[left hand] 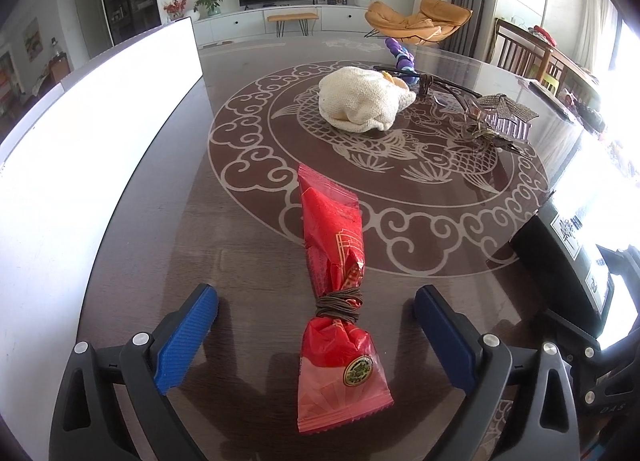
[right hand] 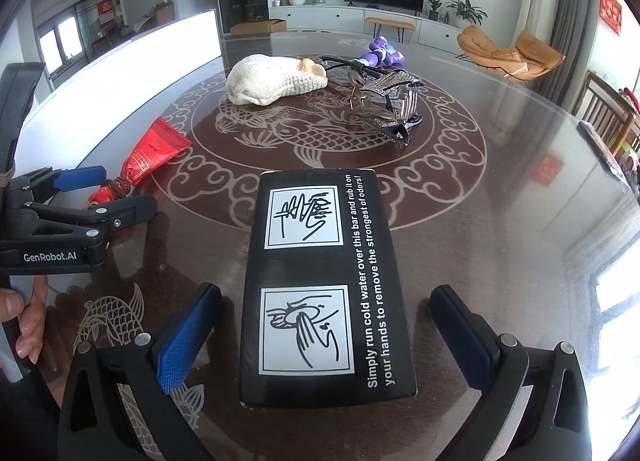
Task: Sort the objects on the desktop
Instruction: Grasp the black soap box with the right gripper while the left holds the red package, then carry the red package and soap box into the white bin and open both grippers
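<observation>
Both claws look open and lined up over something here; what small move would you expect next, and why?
Probably closing the left claw on the red packet: its open blue fingers flank the packet's cord-wrapped waist without touching it. The right claw likewise straddles the black box, open, so it could close too.

Left gripper [left hand: 316, 337], right gripper [right hand: 326, 337]: jaws wide

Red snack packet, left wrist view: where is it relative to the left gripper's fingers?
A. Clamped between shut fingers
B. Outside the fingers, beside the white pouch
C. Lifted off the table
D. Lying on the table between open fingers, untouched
D: the red snack packet lies flat between the left gripper's spread blue fingers, gaps showing on both sides.
</observation>
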{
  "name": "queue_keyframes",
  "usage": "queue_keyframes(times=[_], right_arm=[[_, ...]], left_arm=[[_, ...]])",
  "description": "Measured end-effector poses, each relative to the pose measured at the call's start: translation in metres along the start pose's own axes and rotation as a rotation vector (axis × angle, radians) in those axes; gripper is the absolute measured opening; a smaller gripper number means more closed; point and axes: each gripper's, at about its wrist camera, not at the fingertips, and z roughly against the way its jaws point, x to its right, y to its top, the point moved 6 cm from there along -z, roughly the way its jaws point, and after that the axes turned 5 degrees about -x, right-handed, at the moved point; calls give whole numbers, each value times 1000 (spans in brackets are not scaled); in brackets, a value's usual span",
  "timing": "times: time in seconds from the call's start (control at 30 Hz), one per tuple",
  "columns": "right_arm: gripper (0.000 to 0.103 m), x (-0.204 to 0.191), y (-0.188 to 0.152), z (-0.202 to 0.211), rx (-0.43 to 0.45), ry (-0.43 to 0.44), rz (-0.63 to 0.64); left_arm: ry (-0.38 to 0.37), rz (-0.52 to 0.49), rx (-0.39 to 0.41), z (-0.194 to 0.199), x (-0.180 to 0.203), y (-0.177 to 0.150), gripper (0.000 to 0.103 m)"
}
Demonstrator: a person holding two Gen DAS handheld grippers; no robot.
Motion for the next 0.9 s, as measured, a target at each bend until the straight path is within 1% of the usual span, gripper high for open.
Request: queue_keyframes(times=[0.03, 0.07, 0.33, 0.4, 0.47, 0.53, 0.57, 0.6, 0.63, 0.67, 0.7, 0.73, 0.77, 0.8, 0.83, 0.9], right_arm=[[103, 0, 0, 0, 0, 0, 0], [103, 0, 0, 0, 0, 0, 0], [103, 0, -1, 0, 0, 4, -1], [103, -1, 0, -1, -12, 5, 5], [103, -1, 3, -3, -59, 14, 20], [103, -1, 6, -6, -134, 26, 38], [103, -1, 7, -7, -167, 32, 47], [100, -1, 8, -7, -186, 35, 52], [85, 1, 9, -5, -181, 34, 52], [70, 2, 10, 0, -160, 34, 52], [59, 3, 12, 3, -156, 45, 51], [59, 5, 11, 5, -172, 45, 36], [59, 7, 11, 8, -172, 64, 12], [59, 9, 10, 13, -165, 84, -9], [59, 10, 9, 19, -156, 91, -20], [59, 10, 9, 37, -111, 105, -30]], left_arm=[[0, 0, 0, 0, 0, 0, 100], [4, 2, -5, -1, 0, 0, 103], [4, 8, -13, -2, -1, -2, 103], [2, 6, -18, -1, -1, -4, 103], [1, 5, -23, 0, 0, -5, 103], [1, 5, -25, 1, 0, -5, 103], [0, 4, -23, 1, 1, -5, 101], [-5, -5, -4, 5, 2, -4, 91], [-8, -14, 22, 9, 4, -3, 63], [-15, -22, 33, 12, 5, -3, 30], [-38, -22, 33, 15, 5, -3, 21], [-83, -6, 36, 17, 4, -3, 21], [-137, 15, 49, 22, 3, -2, 21], [-187, 33, 84, 31, 1, 0, 21], [-214, 49, 123, 43, -2, 2, 21], [-269, 90, 174, 63, -7, 0, 21]])
